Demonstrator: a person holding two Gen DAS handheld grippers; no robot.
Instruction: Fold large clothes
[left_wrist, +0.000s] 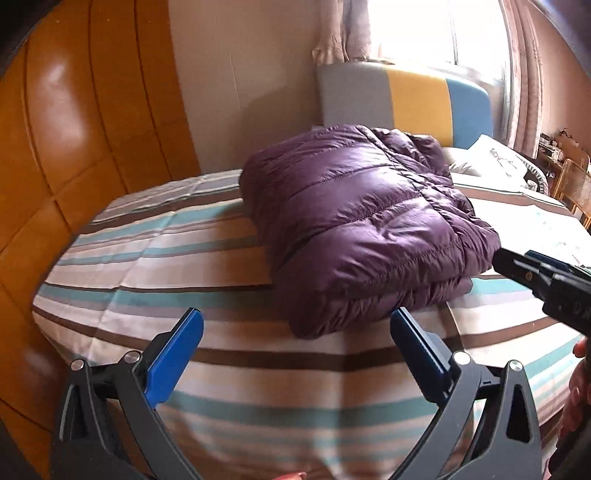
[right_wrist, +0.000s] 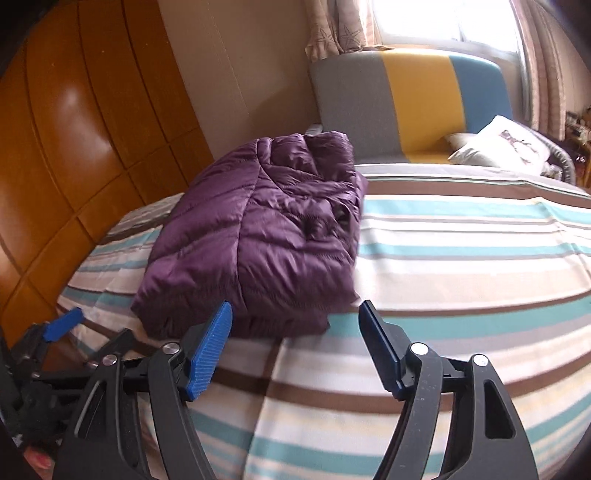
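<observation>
A purple quilted down jacket (left_wrist: 365, 221) lies folded in a thick bundle on the striped bed (left_wrist: 155, 258). It also shows in the right wrist view (right_wrist: 258, 236). My left gripper (left_wrist: 295, 321) is open and empty, held just short of the bundle's near edge. My right gripper (right_wrist: 295, 314) is open and empty, close to the bundle's near right corner. The right gripper also shows at the right edge of the left wrist view (left_wrist: 517, 267). The left gripper's blue fingertip (right_wrist: 64, 323) shows at the left of the right wrist view.
A glossy wooden wardrobe (left_wrist: 74, 129) stands along the bed's left side. A grey, yellow and blue headboard (left_wrist: 417, 99) and pillows (left_wrist: 491, 155) are at the far end. A bright window with curtains (left_wrist: 443, 29) is behind. Wicker chairs (left_wrist: 572, 177) stand at the far right.
</observation>
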